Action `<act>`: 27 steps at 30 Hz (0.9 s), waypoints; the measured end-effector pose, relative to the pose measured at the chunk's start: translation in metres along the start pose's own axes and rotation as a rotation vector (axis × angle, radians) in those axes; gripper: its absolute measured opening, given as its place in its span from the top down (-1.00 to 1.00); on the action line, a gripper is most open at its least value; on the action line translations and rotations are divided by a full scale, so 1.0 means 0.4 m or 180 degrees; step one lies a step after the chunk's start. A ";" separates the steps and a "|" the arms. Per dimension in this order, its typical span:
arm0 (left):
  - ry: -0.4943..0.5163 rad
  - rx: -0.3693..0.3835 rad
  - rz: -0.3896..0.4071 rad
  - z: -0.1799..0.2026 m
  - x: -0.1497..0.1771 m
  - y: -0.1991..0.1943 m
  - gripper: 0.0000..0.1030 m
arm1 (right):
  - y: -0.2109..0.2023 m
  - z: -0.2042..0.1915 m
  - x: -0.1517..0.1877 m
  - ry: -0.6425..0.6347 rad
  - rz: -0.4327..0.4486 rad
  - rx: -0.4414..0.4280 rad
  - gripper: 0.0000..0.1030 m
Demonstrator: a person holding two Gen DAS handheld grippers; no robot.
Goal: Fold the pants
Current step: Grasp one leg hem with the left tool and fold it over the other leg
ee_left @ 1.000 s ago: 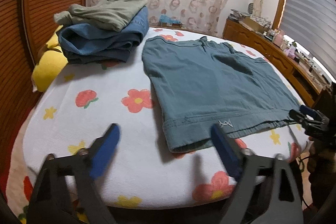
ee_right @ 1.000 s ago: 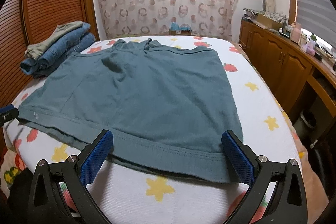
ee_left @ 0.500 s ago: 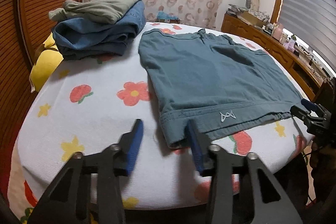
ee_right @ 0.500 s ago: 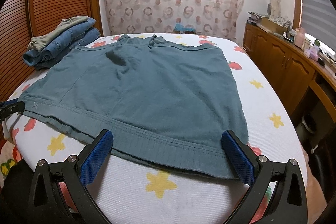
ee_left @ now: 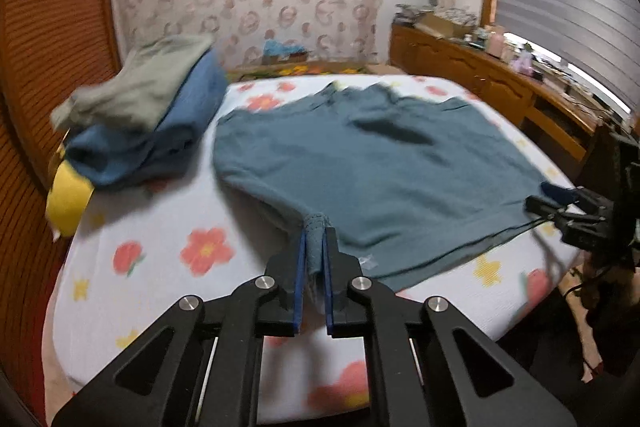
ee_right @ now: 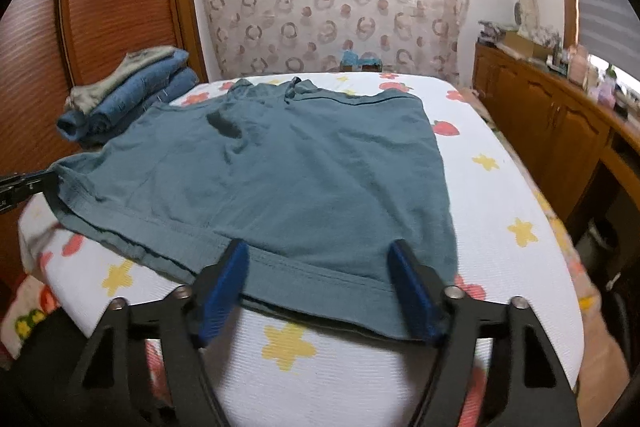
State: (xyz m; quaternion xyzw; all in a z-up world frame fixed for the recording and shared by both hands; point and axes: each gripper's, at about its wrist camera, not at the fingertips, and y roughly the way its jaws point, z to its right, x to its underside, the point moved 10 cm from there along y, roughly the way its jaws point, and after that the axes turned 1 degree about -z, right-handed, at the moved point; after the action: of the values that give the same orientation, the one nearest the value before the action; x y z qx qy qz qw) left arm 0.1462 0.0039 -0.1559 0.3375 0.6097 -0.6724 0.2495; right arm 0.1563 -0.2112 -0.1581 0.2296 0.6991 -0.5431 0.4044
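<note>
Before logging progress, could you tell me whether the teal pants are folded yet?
Not yet: the teal pants lie spread flat, one near corner pinched.

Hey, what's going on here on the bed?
A person with a gripper in each hand is starting to fold teal shorts spread on the bed. The left gripper is shut on the shorts' near left hem corner. The right gripper is closing, its pads either side of the near right hem but not yet pinching it. A stack of folded clothes sits at the far left.
</note>
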 end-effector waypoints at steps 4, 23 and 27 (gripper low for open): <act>0.0167 0.0176 0.0081 0.090 -0.067 -0.001 0.86 | -0.012 0.030 0.009 0.0145 -0.0017 -0.0171 -0.20; 0.0709 0.0870 0.0053 0.458 -0.210 0.033 0.86 | -0.094 0.147 0.017 0.0192 0.0140 -0.0076 0.16; 0.0728 0.0982 0.0031 0.500 -0.227 0.030 0.86 | -0.106 0.142 0.026 0.0223 0.0118 -0.0088 0.17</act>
State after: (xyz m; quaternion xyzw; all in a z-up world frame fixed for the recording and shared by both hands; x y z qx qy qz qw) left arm 0.1842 -0.2022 -0.0893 0.4488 0.5221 -0.7140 0.1271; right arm 0.1360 -0.2789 -0.1470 0.2559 0.7159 -0.5174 0.3927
